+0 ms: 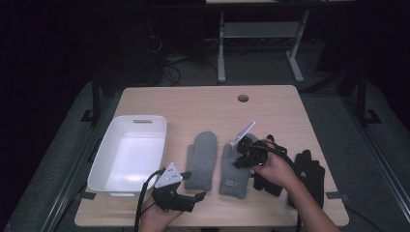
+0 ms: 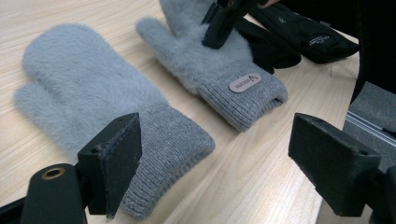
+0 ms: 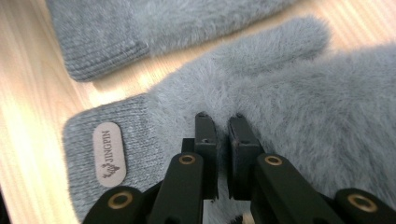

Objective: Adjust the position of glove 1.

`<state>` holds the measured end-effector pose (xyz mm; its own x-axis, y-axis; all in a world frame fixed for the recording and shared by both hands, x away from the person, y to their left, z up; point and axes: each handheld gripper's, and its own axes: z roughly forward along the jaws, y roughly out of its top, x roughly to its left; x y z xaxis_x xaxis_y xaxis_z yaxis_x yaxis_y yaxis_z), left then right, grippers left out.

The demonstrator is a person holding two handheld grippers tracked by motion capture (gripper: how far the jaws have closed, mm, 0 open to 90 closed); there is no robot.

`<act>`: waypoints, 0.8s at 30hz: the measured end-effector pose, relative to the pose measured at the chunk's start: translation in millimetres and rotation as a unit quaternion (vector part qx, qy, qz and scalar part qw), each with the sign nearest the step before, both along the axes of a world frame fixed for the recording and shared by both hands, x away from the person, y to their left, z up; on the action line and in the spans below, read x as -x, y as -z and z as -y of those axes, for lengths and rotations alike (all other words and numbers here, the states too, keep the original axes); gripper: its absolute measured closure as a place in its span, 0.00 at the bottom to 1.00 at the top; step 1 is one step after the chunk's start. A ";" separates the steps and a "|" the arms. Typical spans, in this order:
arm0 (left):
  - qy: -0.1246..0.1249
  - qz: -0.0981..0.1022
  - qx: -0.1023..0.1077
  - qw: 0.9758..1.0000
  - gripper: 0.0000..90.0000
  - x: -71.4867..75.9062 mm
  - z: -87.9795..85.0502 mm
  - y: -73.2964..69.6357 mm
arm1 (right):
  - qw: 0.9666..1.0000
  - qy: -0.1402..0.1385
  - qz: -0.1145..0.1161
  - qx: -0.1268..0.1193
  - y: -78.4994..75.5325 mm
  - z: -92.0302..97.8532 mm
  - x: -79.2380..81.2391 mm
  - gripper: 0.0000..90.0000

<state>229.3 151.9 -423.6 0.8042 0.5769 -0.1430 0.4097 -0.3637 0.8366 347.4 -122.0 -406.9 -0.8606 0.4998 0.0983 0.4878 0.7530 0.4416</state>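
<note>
Two fluffy grey mittens on a wooden table (image 1: 203, 104), side by side, cuffs toward the person. Labelled mitten (image 1: 234, 166) on the right, with a small oval tag (image 3: 109, 154) on its cuff. Right gripper (image 1: 243, 157) down on this mitten's fluffy middle, fingers (image 3: 206, 140) squeezed nearly together, pinching a little tuft of the grey fur. Plain mitten (image 1: 200, 159) just beside it on the left, not touching. Left gripper (image 1: 193, 198) low near the front edge of the table, close to the plain mitten's cuff, fingers (image 2: 114, 156) spread wide apart, holding nothing. Black gloves (image 1: 309, 174) lying to the right of the labelled mitten. White bin (image 1: 129, 154) on the left side of the table.
</note>
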 end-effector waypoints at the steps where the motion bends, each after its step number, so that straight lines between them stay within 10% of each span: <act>1: -0.001 0.001 0.000 1.000 0.19 0.1 0.1 -0.3 | 1.000 0.000 0.001 -0.002 -2.3 0.6 0.1 0.94; 15: -0.015 0.005 0.012 1.000 0.19 0.3 -3.8 -6.5 | 1.000 0.002 0.008 -0.030 -37.4 -3.6 -0.1 0.95; 24: -0.026 0.006 0.023 0.999 0.19 -2.2 -6.5 -13.4 | 0.998 -0.033 -0.008 -0.049 -49.9 -42.4 -11.4 0.95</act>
<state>231.5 158.4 -410.2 0.7755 0.6107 -0.1604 0.4161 -0.3032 0.8573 358.8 -79.7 -356.9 -0.8891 0.4297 0.1575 0.4463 0.7377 0.5066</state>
